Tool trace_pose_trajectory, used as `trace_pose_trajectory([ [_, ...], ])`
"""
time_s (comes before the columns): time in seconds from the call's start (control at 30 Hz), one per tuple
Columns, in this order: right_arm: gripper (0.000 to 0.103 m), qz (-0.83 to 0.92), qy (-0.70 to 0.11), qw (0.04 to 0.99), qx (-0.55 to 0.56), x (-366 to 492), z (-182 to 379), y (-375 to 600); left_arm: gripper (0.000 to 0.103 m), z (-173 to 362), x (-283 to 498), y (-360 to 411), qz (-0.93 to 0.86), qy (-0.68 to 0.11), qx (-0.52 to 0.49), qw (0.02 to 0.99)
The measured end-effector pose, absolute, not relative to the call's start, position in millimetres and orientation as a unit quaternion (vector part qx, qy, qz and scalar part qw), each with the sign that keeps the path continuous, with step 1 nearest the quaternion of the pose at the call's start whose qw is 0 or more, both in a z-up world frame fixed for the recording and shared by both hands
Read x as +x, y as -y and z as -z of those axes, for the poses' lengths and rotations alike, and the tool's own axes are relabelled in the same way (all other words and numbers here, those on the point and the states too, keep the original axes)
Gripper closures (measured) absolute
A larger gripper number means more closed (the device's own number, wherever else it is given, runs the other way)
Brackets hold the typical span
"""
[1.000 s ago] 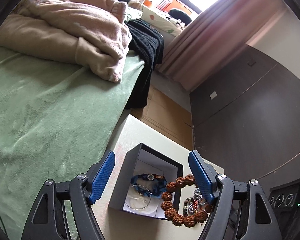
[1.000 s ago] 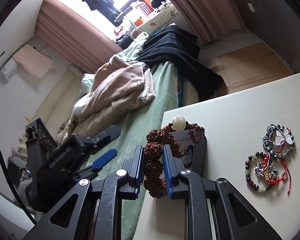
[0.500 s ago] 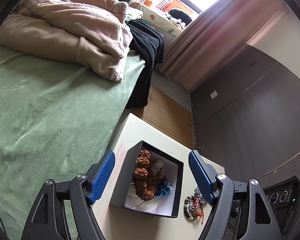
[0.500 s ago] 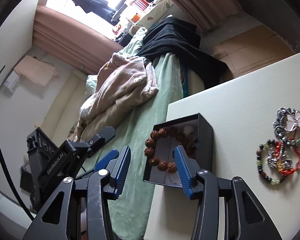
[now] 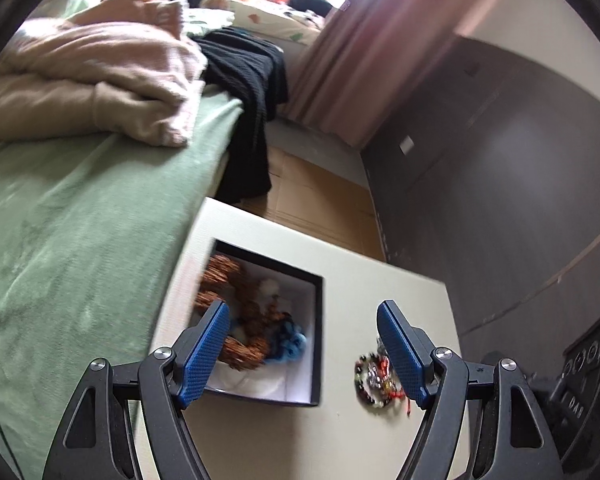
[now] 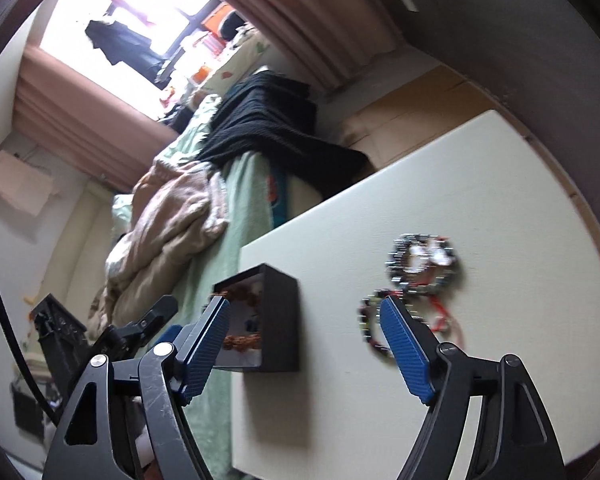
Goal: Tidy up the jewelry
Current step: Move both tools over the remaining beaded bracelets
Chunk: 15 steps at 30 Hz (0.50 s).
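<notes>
Left wrist view: the left hand-held gripper [image 5: 304, 340] gapes wide, holding nothing, above the tabletop [image 5: 384, 296]. The brown bead bracelet [image 5: 236, 304] lies in the black box [image 5: 318, 340].

Right wrist view: the right hand-held gripper [image 6: 304, 332], jaws just opened, is empty; loose bracelets [image 6: 420, 264] lie right of the box.

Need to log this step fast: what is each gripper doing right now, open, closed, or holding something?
Left gripper: open, holding nothing.
Right gripper: open and empty; its jaws have just been opening, nothing between them now.
</notes>
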State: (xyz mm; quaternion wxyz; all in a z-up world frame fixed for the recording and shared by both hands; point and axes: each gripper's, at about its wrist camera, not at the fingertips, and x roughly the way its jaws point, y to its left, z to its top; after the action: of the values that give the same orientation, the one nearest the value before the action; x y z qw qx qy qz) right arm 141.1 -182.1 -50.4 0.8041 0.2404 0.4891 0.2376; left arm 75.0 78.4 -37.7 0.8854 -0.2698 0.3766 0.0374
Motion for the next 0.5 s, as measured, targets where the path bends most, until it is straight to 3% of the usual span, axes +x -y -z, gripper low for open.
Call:
trace_pose_trajectory([
  [0.37, 0.026, -0.171, -0.516, 0.803, 0.244, 141, 61, 241, 0.027, 44, 86, 0, 0.022, -0.394, -0.197, 0.898],
  [0.5, 0.026, -0.15, -0.528, 0.797, 0.252, 142, 64, 265, 0.047, 58, 93, 24, 0.037, -0.415, -0.197, 0.887],
])
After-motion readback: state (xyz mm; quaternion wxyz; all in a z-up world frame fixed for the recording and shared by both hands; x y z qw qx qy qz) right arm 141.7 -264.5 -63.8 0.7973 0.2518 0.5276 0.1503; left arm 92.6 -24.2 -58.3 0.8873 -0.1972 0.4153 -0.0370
